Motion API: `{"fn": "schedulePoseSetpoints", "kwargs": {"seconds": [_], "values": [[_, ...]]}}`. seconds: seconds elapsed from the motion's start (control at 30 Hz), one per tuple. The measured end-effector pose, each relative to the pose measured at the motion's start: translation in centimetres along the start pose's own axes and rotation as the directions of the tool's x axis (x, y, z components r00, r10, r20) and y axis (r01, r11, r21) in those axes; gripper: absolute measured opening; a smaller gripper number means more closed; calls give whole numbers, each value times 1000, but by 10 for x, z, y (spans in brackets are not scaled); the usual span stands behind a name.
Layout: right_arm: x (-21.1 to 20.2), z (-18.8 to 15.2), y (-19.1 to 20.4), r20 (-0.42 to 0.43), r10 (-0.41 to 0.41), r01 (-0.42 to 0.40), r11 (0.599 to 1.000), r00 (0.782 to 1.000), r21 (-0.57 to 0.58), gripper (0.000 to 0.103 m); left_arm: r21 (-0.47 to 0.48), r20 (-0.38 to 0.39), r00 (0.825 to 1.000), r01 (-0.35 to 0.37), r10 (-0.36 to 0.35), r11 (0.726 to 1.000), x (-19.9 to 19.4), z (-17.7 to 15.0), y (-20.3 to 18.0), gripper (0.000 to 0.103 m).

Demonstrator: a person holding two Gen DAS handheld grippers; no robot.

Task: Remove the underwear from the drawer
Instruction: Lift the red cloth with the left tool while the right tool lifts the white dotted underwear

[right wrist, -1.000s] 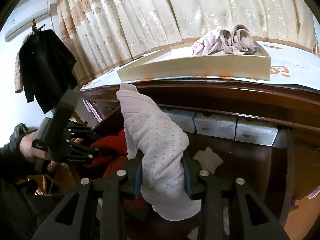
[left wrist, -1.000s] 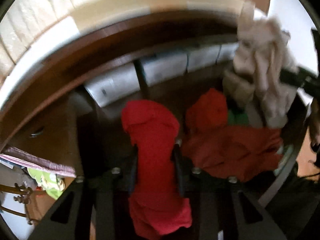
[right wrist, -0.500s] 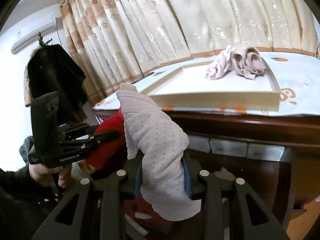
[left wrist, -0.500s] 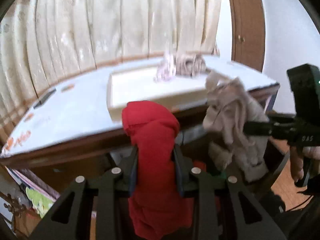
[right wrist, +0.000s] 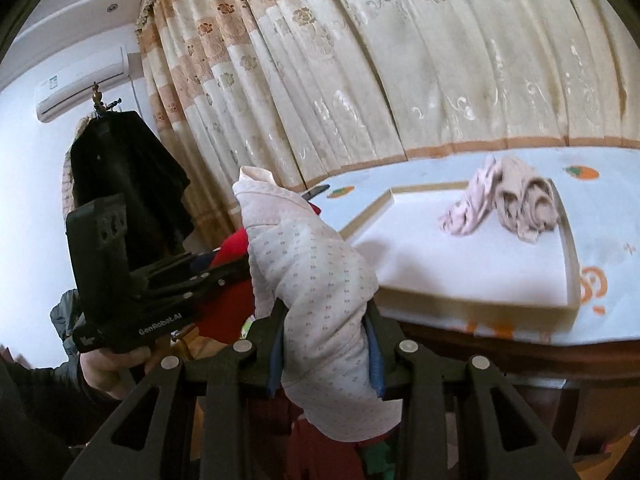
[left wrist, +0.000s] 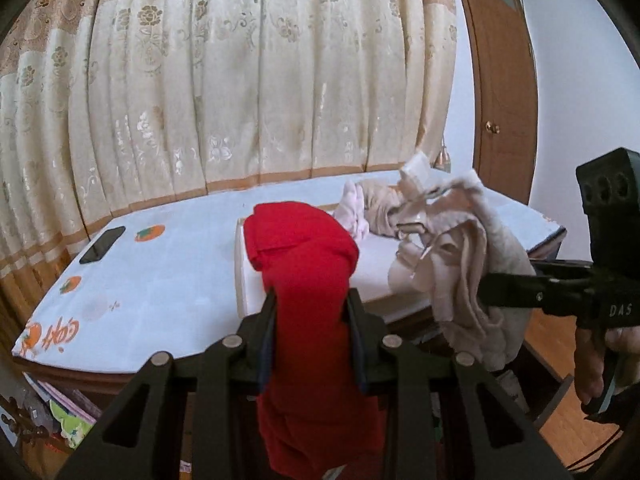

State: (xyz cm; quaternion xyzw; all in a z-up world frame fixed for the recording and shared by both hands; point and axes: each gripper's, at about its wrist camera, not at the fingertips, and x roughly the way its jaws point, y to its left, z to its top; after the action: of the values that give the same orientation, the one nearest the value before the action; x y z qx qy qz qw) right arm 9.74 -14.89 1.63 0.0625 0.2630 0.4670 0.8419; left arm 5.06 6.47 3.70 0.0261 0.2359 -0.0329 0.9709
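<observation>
- While both of my tongs are up above the table edge, my left gripper is pinched tight on a red piece of underwear, which bulges above the jaws and hangs in a bundle below them.
- My right gripper is clamped on a pale pink dotted piece of underwear; the cloth stands up past the jaws and droops beneath them.
- In the left wrist view, the right gripper shows at the right, with its pale garment hanging just beside the red one.
- In the right wrist view, my left hand holds the other tool at the left, red cloth showing between its fingers.
- On the table, covered by a white cloth with orange prints, lies a shallow cream tray.
- Two bunched pieces of underwear, one pinkish and one beige, sit touching at the tray's far corner.
- A dark phone lies on the table near the curtain.
- A black coat hangs by the wall.
</observation>
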Motion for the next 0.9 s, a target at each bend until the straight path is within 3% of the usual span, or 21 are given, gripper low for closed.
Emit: {"fn": "schedulePoseSetpoints", "kwargs": {"seconds": [0.3, 0.9], "values": [[17, 30, -6, 15, 6, -7, 1000, 1000, 27, 36, -33, 6, 1000, 0, 0, 999, 20, 27, 13, 29], [51, 67, -35, 18, -3, 1, 992, 1000, 128, 36, -66, -38, 999, -21, 19, 998, 64, 45, 36, 29]]}}
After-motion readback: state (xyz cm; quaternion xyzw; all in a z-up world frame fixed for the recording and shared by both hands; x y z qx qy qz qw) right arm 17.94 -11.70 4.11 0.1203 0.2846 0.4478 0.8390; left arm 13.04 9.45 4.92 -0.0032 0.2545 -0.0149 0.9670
